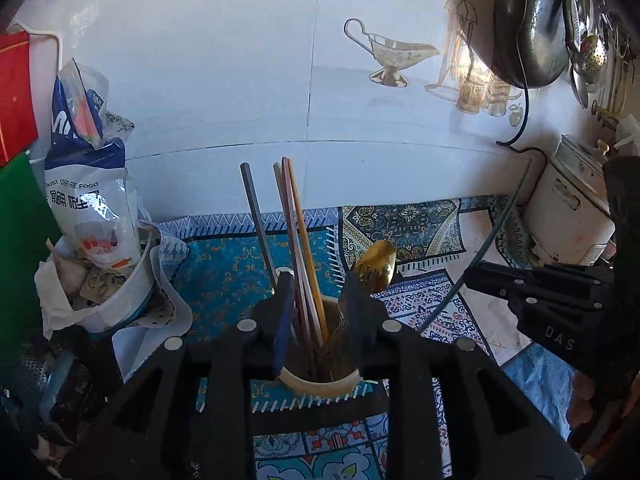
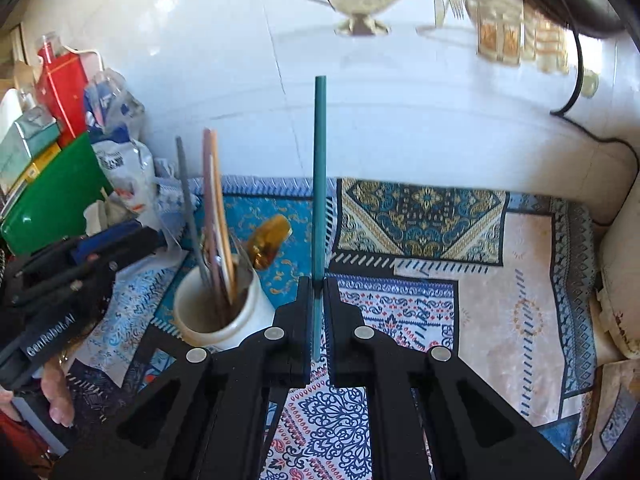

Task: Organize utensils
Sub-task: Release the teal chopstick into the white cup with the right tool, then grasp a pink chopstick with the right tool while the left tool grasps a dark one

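A white jar (image 1: 320, 387) (image 2: 218, 314) stands on the patterned cloth. It holds several chopsticks (image 1: 298, 220) (image 2: 212, 200) and a gold spoon (image 1: 378, 264) (image 2: 270, 242). My left gripper (image 1: 320, 300) hovers just above the jar's mouth. Its jaws stand apart, with the chopsticks seen in the gap and no pad pressing on them. From the right wrist view the left gripper (image 2: 132, 240) sits left of the jar. My right gripper (image 2: 318, 284) is shut on a teal chopstick (image 2: 320, 184) (image 1: 496, 232), held upright over the cloth to the right of the jar.
Plastic bags and a white tub (image 1: 100, 264) crowd the left, with red and green boxes (image 2: 52, 196) behind. A dark pan (image 1: 528, 28) and ladles hang at the top right. A cream pot (image 1: 568, 216) stands at the right. White tiled wall (image 1: 240, 80) lies behind.
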`<state>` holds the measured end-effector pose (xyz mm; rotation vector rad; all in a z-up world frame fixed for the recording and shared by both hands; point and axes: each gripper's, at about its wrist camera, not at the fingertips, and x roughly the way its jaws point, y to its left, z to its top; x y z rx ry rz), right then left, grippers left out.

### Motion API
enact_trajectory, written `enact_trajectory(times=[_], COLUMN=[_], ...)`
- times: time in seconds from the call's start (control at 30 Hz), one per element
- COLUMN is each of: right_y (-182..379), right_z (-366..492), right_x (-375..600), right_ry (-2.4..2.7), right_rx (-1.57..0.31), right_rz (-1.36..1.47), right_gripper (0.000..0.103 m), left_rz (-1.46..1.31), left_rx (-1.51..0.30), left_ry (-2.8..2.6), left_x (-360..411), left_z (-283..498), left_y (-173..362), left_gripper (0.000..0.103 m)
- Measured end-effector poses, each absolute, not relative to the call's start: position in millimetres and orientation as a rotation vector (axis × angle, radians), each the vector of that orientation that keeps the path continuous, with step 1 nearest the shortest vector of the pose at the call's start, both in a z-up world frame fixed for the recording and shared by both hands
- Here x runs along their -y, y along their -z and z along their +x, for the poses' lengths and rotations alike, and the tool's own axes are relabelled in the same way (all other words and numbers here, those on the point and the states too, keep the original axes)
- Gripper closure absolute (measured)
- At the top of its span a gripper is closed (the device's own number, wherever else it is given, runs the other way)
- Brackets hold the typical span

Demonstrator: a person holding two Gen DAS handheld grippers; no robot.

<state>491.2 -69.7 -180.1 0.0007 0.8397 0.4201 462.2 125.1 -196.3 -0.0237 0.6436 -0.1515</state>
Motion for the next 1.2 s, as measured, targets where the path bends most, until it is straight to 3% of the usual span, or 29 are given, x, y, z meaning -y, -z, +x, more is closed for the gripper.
enact_trajectory(times=[0.47,0.63,0.87,1.13,1.2], right_y=[95,79,119,185,190], right_z=[477,475,483,495,495], right_x=[46,28,0,-12,-5], right_ry=[-0.486,-0.528,-0.558,-0.558,-0.562], right_rx=[-0.663,-0.638,-0.722,-0.941,-0.986], right_rz=[-0.061,-0.07,-0.092,-0.109,-0.085], right_gripper=[0.098,0.098,0.098,0.098,0.093], left_rz=[-0.006,0.0,-0.002,-0.021,-0.02], left_rx=[-0.658,-0.686,-0.725,-0.786,-0.797], left_ry=[0.127,0.114,0.07,0.061,0.074], left_x=[-147,-158,-174,-180,-175], left_z=[436,430,424,418,418], left_y=[180,182,191,202,202], left_gripper=[0.057,0.056,0.056,0.056,0.056])
